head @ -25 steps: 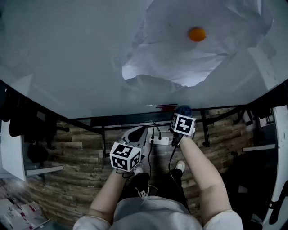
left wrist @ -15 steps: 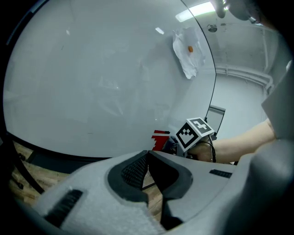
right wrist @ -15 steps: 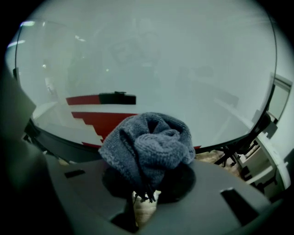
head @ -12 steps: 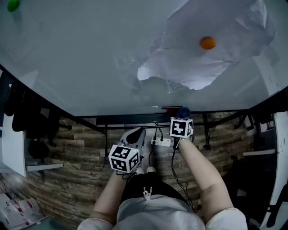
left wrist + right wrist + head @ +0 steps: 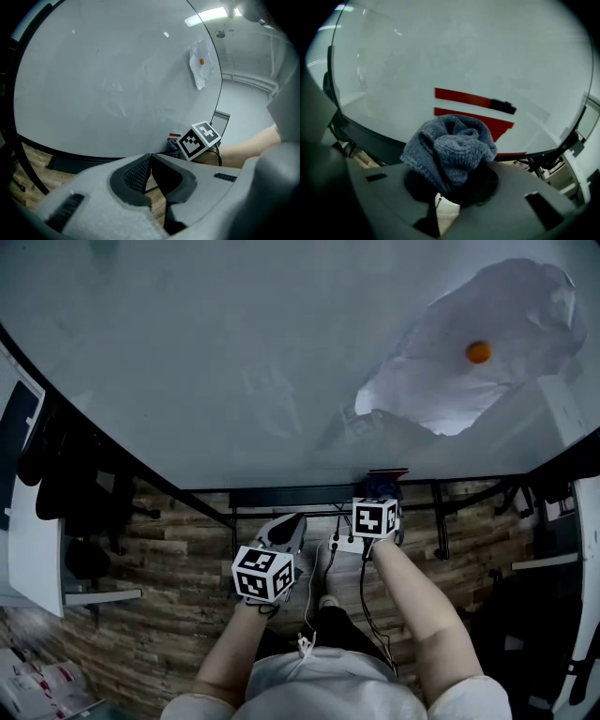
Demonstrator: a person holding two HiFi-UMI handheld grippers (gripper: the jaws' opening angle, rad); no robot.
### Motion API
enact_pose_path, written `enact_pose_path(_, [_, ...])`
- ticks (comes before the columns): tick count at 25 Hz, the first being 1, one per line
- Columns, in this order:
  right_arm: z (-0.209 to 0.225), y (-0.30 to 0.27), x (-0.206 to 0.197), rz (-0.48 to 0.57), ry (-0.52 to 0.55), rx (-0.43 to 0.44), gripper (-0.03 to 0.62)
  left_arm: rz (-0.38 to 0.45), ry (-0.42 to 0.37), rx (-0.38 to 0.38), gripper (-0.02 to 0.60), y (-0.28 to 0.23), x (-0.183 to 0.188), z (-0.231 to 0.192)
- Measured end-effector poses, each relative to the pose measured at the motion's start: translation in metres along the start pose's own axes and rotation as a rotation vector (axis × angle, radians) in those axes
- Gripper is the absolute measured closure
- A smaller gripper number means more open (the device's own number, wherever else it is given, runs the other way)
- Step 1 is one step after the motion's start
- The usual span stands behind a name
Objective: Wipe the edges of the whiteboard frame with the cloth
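- Left gripper (image 5: 150,158): jaws pressed together, empty, held below the whiteboard frame (image 5: 281,494). Hold it clear of the wiping path.
- Right gripper (image 5: 453,183): pinching the bunched grey cloth (image 5: 451,147) near the frame's lower edge; contact cannot be confirmed.
- Press the cloth onto the edge, then slide along it steadily.

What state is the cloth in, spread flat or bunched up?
Bunched up: the cloth is a crumpled grey wad clamped in the right gripper, with no flat part showing.
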State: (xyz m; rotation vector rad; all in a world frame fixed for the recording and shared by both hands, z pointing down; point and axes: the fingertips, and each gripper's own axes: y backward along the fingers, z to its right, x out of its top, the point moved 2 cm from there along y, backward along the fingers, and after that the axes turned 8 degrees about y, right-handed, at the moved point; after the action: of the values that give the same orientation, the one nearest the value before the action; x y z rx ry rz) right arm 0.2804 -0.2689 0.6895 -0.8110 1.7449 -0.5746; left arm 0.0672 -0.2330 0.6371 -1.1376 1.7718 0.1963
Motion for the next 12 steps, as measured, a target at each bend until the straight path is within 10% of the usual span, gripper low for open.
enact_pose_path(12, [-0.136, 0.014, 0.045, -0.003, -0.057, 0.099, 0.525, -0.033, -0.021, -0.007, 0.561, 0.078, 0.018, -0.081])
